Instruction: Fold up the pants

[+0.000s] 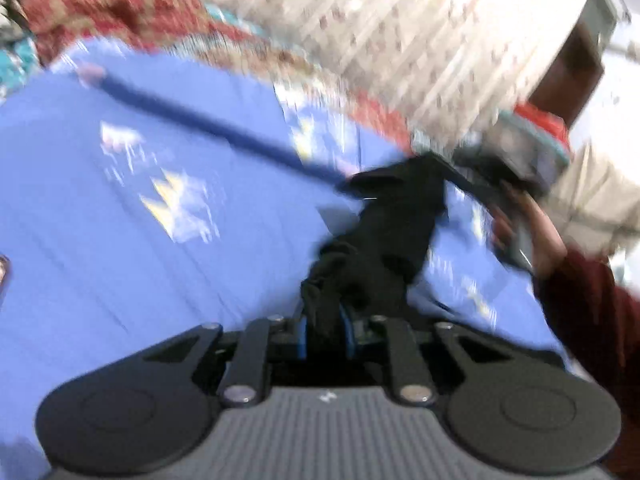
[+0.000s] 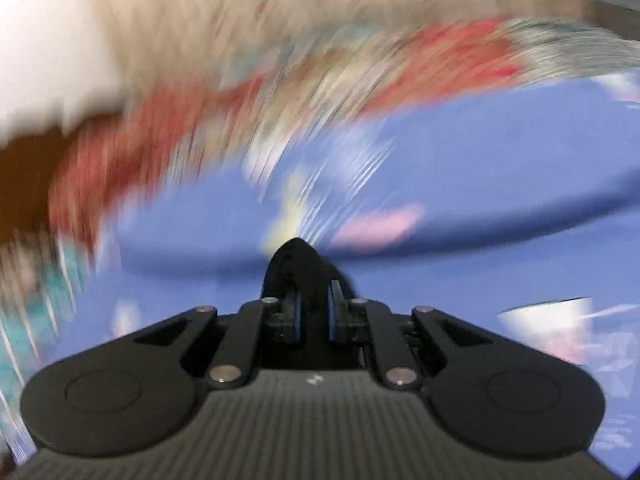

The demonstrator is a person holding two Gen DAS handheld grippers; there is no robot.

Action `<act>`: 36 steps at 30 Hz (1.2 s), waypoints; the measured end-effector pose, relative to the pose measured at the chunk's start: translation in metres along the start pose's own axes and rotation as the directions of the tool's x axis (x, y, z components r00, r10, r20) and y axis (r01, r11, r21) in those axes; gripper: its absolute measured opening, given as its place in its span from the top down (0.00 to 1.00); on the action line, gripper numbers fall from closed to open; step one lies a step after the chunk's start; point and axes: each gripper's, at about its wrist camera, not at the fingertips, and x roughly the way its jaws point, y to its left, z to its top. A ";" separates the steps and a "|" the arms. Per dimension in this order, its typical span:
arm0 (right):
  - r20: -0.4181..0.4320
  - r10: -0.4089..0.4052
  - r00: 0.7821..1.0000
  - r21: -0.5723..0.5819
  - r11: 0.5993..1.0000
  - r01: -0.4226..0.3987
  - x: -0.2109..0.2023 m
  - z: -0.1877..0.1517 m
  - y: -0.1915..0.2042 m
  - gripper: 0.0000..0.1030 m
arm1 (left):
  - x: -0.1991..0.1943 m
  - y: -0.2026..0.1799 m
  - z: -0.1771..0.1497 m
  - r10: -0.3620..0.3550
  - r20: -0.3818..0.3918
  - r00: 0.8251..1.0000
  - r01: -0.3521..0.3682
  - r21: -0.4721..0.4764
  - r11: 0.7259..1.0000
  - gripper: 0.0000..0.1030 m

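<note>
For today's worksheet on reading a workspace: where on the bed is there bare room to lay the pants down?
Free: the blue sheet left of the black pants, below the red patterned blanket. Crowded: the right side, where the right gripper and the left gripper hold the pants.

Pants above bedsheet — between claws

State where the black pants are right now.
In the left wrist view, the black pants hang centre-right above the blue bedsheet, stretched between both hand-held grippers.
</note>
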 end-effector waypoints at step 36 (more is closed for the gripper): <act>0.198 -0.383 0.902 0.804 0.590 0.074 -0.313 -0.228 -0.252 0.55 | -0.002 -0.082 -0.043 0.269 0.009 0.963 -0.259 0.308 0.916 0.03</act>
